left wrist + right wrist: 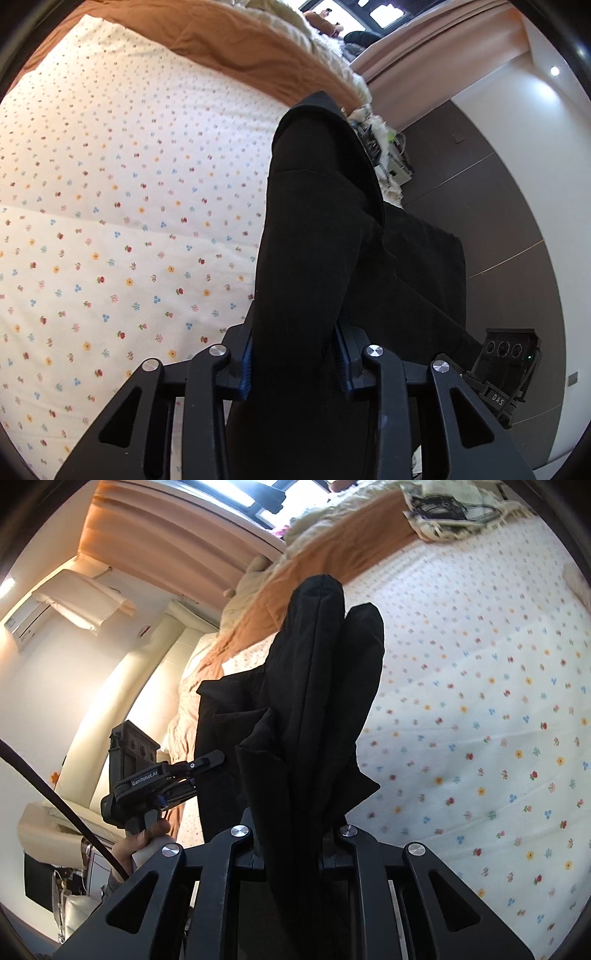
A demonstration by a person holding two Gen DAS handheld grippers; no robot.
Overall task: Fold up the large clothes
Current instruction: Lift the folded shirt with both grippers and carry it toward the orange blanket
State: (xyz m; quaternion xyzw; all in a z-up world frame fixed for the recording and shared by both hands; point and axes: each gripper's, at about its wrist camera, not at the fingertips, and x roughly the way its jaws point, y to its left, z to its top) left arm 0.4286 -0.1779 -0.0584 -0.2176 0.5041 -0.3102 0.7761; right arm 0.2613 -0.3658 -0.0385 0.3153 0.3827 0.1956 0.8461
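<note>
A black garment (332, 240) hangs bunched in the air over the bed, held at two spots. My left gripper (295, 363) is shut on a thick fold of it, and the blue pads (246, 363) press the cloth from both sides. My right gripper (291, 849) is shut on another gathered fold of the same black garment (321, 683), which stands up in front of the camera. In the right wrist view the left gripper (212, 762) reaches into the garment's left edge, with a hand (136, 845) on its handle.
The bed's white sheet with small flowers (110, 221) (480, 701) lies below. An orange blanket (240, 48) (332, 554) and a cream cover lie at its far end. A pink curtain (177, 531) and a dark wall panel (480, 184) stand beyond the bed.
</note>
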